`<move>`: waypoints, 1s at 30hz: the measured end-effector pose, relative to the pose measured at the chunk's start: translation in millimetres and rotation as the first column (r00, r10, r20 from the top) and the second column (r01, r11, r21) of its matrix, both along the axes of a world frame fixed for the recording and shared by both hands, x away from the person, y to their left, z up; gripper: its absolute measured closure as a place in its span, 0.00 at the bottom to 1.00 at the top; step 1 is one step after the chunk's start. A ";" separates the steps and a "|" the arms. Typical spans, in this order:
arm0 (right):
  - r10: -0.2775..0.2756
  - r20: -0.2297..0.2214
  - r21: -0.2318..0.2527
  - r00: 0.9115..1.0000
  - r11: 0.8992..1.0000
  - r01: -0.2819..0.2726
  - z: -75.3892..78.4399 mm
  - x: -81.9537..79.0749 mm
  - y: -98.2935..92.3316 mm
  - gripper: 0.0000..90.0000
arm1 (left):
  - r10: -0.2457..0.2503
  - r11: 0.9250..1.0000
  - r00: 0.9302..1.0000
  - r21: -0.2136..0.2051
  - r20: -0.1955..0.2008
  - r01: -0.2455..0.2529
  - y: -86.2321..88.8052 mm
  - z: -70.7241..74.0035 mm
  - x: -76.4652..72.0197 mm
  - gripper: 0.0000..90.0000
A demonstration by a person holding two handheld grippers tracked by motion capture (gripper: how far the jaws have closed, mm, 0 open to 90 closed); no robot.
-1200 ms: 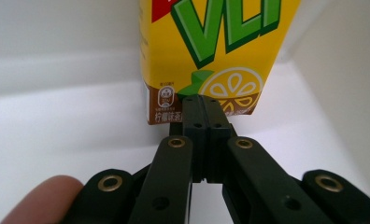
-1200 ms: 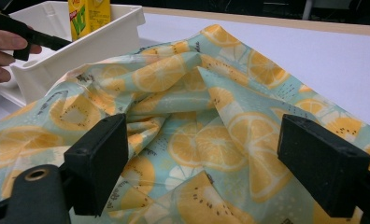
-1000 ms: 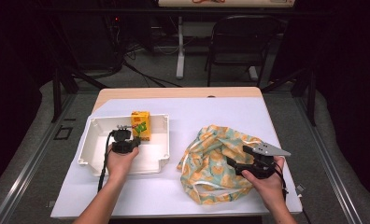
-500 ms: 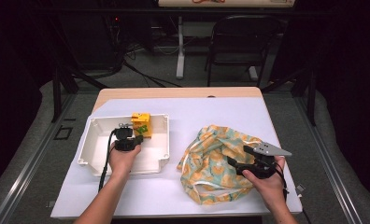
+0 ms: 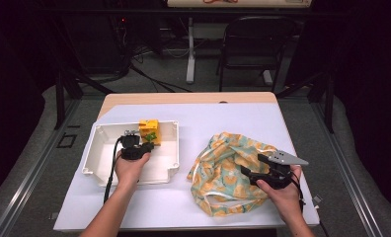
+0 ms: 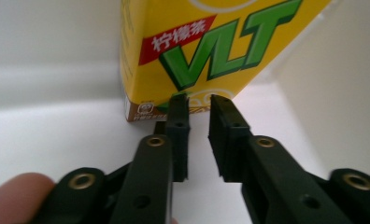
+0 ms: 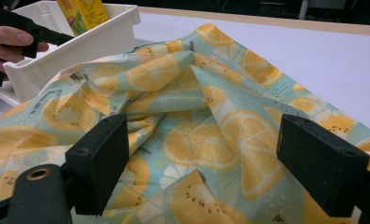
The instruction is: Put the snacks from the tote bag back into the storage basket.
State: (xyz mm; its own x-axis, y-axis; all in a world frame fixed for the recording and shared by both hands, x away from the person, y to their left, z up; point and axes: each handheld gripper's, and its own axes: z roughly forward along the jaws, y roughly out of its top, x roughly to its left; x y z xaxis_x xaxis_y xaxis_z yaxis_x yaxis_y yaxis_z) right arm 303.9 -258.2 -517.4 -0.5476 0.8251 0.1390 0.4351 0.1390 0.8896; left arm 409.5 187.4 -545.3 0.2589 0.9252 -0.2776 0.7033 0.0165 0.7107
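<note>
A yellow drink carton (image 5: 148, 129) with green letters (image 6: 206, 51) stands in the far right corner of a white tray (image 5: 92, 148). My left gripper (image 5: 145, 143) is inside the tray, its tips right at the carton's lower edge. Its jaws have just been opening: a narrow gap shows at my left gripper (image 6: 198, 105) with nothing between the pads. My right gripper (image 5: 244, 174) hovers wide open over a crumpled cloth bag (image 5: 223, 163) printed with orange slices. In the right gripper view the cloth (image 7: 183, 84) lies under my right gripper (image 7: 211, 154).
The tray floor (image 6: 57, 135) around the carton is bare white. The tray's near wall (image 7: 80, 42) stands just left of the cloth. A white mat (image 5: 243, 118) covers the table, with a dark chair (image 5: 255, 44) beyond its far edge.
</note>
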 end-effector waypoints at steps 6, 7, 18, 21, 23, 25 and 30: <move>-0.003 0.004 0.005 1.000 1.000 0.003 -0.2 -0.9 -0.7 0.18 | -0.030 0.999 0.999 -0.030 0.039 0.032 4.5 9.8 -7.9 0.53; -0.005 0.004 0.003 1.000 1.000 0.005 0.0 -1.2 -1.0 0.18 | -0.045 0.998 0.998 -0.030 0.046 0.046 4.5 11.3 -10.3 0.49; -0.001 0.005 0.001 1.000 1.000 0.001 -0.5 -0.7 -1.1 0.17 | -0.126 0.989 0.986 -0.069 0.113 0.134 14.4 19.1 -40.2 0.04; -0.003 0.003 0.004 1.000 1.000 0.003 -0.9 -0.5 -0.9 0.16 | -0.148 0.985 0.979 -0.068 0.141 0.159 19.1 21.2 -48.2 0.00; 0.000 0.000 -0.004 1.000 1.000 0.000 -0.8 -1.0 -1.2 0.16 | -0.156 0.983 0.975 -0.071 0.158 0.169 21.5 21.7 -52.7 0.00; -0.002 -0.001 -0.005 1.000 1.000 0.002 -0.7 -1.2 -1.3 0.15 | -0.155 0.983 0.971 -0.069 0.183 0.170 23.4 22.0 -58.6 0.00; -0.005 0.000 -0.007 1.000 1.000 0.005 -1.4 -0.6 0.1 0.12 | -0.164 0.980 0.965 -0.075 0.205 0.182 26.6 22.2 -69.2 0.00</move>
